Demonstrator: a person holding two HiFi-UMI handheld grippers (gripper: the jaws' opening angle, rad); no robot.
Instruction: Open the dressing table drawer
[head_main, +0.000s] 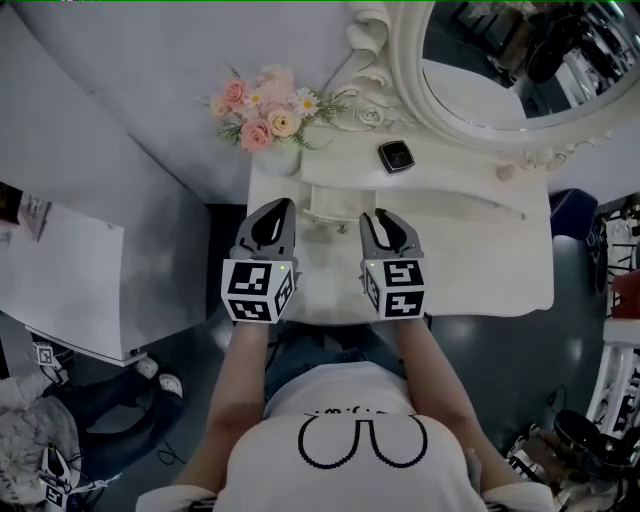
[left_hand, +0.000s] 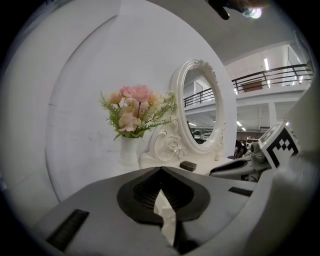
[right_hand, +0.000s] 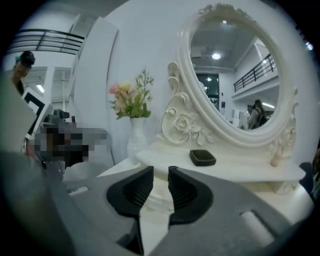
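The white dressing table (head_main: 480, 270) carries a raised shelf, and a small drawer (head_main: 325, 203) sits under the shelf's middle; whether it is pulled out I cannot tell. My left gripper (head_main: 277, 212) hovers just left of the drawer, its dark fingertips (left_hand: 161, 169) meeting with nothing between them. My right gripper (head_main: 382, 222) hovers just right of the drawer. In the right gripper view its jaws (right_hand: 160, 172) stand a narrow gap apart and hold nothing, with the drawer front (right_hand: 156, 194) showing through the gap. Both point toward the mirror.
An ornate oval mirror (head_main: 500, 60) stands at the back. A vase of pink flowers (head_main: 265, 112) is at the shelf's left end, a small black box (head_main: 397, 156) near its middle. A white panel (head_main: 60, 280) lies to the left, clutter on the floor around.
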